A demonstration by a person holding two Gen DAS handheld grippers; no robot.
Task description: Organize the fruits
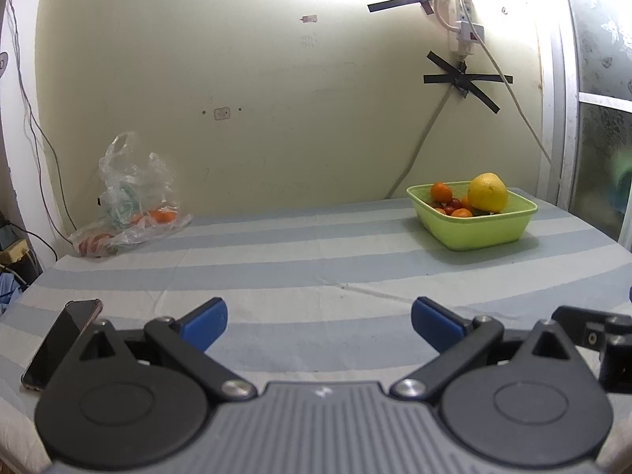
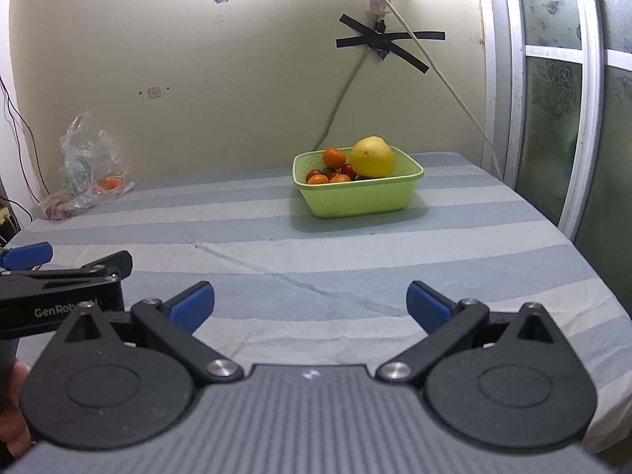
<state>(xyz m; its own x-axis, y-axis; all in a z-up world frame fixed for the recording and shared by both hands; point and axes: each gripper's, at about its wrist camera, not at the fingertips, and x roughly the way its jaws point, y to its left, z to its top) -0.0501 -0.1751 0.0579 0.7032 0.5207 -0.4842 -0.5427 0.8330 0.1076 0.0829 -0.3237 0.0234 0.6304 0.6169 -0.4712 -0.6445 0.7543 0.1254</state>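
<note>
A green basin [image 1: 486,233] [image 2: 355,197] stands at the far right of the striped table. It holds a large yellow citrus [image 1: 488,192] [image 2: 373,157], small oranges [image 1: 441,191] [image 2: 334,157] and small red fruits [image 2: 349,170]. A clear plastic bag [image 1: 130,205] [image 2: 85,173] with more orange fruit lies at the far left by the wall. My left gripper [image 1: 319,322] is open and empty, low over the near table. My right gripper [image 2: 310,306] is open and empty, beside it to the right.
A dark phone [image 1: 59,345] lies near the table's front left edge. The left gripper's body [image 2: 59,296] shows at the left of the right wrist view. Cables and a power strip [image 1: 464,27] hang on the wall. A window frame [image 2: 584,118] stands at right.
</note>
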